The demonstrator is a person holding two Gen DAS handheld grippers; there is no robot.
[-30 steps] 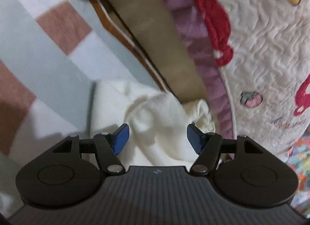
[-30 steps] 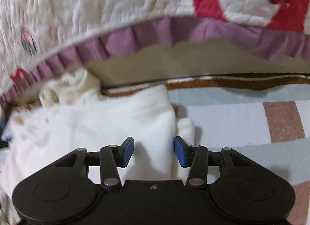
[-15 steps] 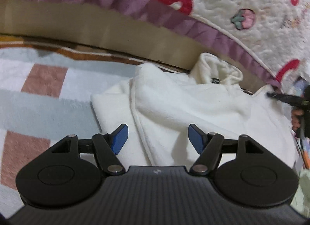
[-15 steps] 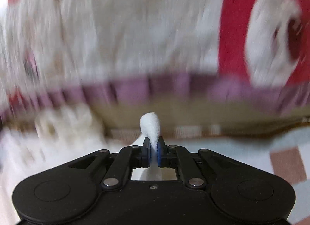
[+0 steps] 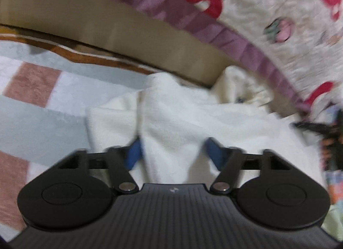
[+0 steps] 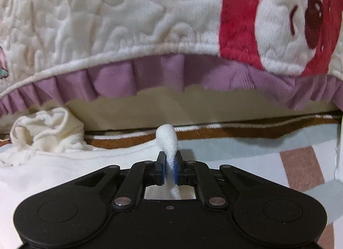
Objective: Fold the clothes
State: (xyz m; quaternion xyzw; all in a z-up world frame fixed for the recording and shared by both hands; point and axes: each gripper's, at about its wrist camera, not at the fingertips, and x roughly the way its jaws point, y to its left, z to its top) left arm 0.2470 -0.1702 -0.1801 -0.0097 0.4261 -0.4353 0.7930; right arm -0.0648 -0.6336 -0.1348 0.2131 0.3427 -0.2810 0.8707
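1. On the rug [image 6: 268, 142], hard against the bed base [image 6: 193, 107], lies the garment [image 6: 64, 163]: cream, fleecy, spread flat.
2. Right gripper [image 6: 169, 168]: pads all but together, clamped on a thin pinch of the garment's edge. A tuft of fleece stands up above the pads. Its jaws have just been closing, with cloth between them.
3. Left gripper [image 5: 174, 152]: the view is blurred. The blue pads stand well apart, one either side of a raised fold of the garment [image 5: 182, 120]. Its jaws have just been closing. I cannot tell whether the pads press the cloth yet.
4. A bunched collar or hood [image 6: 49, 129] sits at the garment's far end, touching the bed base.
5. A narrower flap [image 5: 111, 124] lies flat beside the main fold, on the left of the left view.
6. A quilt [image 6: 107, 24] hangs over the bed, cream with red patches. Its purple frill [image 6: 150, 73] overhangs the base, just above the garment.
7. The rug is checked grey, white and dusty pink, with a brown border [image 6: 235, 132] along the base.
8. Nothing lies between either gripper and the cloth.
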